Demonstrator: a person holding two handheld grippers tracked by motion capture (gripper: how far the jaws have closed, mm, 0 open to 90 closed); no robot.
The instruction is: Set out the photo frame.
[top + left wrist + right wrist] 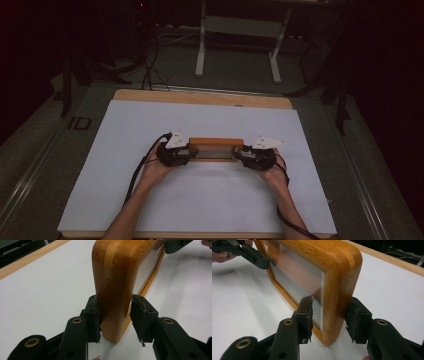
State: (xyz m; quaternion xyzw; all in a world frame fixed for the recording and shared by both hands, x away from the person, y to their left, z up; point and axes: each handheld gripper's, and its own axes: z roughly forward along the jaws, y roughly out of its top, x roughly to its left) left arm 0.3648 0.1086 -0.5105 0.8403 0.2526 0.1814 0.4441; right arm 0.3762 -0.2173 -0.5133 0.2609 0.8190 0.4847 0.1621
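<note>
High view: wooden picture frame (216, 148) stands upright on edge on the white table cover (150, 125), mid-table. Its long axis runs left to right across the table, between my 2 grippers, and its glazed face points toward me.

My left gripper (175, 152) is at its left end, my right gripper (255, 157) at its right end.

Left gripper view: the jaws straddle the frame's (115, 290) narrow end; 1 pad touches the wood, the other stands just off it, so no clamp yet.

Right gripper view: 1 pad lies on the glass side of the frame (332, 290), the other against the back. Looks gripped, though a slight gap is hard to rule out.
</note>
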